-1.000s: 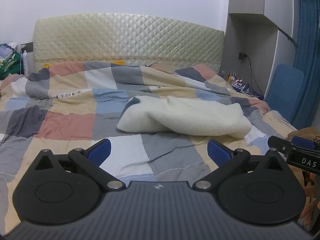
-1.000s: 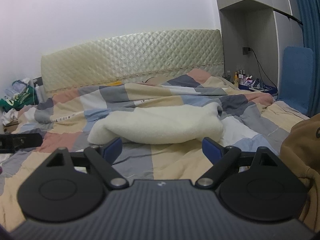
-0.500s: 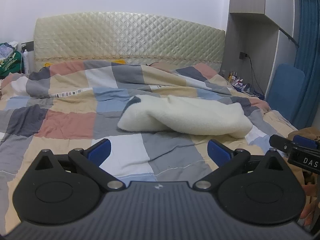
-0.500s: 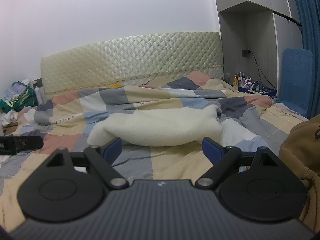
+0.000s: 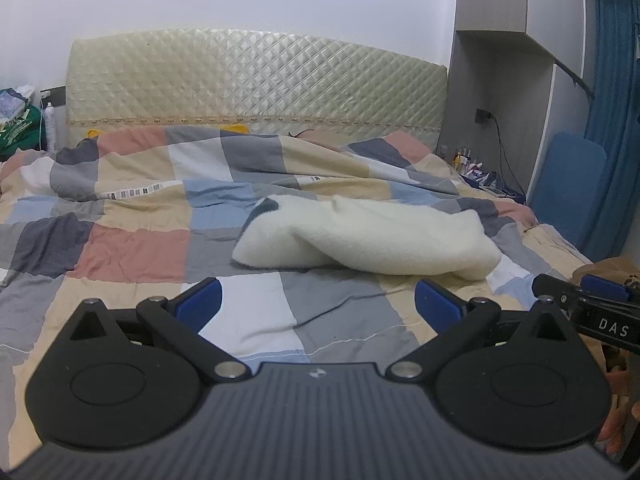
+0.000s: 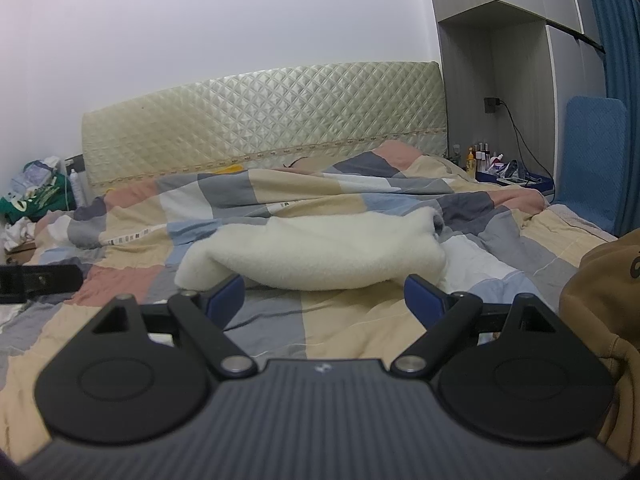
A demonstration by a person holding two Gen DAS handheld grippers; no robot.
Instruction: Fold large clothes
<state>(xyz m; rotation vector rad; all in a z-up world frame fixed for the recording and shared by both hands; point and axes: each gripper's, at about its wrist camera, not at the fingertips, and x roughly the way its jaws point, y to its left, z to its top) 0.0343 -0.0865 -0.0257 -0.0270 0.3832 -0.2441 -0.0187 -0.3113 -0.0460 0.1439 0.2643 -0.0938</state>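
Observation:
A cream fleece garment [image 5: 368, 240] lies in a folded heap on the checked quilt [image 5: 132, 240], in the middle of the bed; it also shows in the right wrist view [image 6: 320, 256]. My left gripper [image 5: 318, 304] is open and empty, held above the quilt short of the fleece. My right gripper [image 6: 324, 298] is open and empty, just in front of the fleece's near edge. A brown garment [image 6: 600, 300] lies at the right edge of the bed, beside the right gripper. The right gripper's tip shows in the left wrist view [image 5: 584, 304].
A quilted headboard [image 5: 256, 88] stands at the back. A bedside shelf with small bottles [image 6: 486, 160] and a blue chair [image 6: 592, 152] are at the right. Bags and clothes [image 6: 36, 196] are piled at the left.
Both grippers have risen and tilted slightly; the right one has edged closer to the fleece. Both stay open. The garments have not moved.

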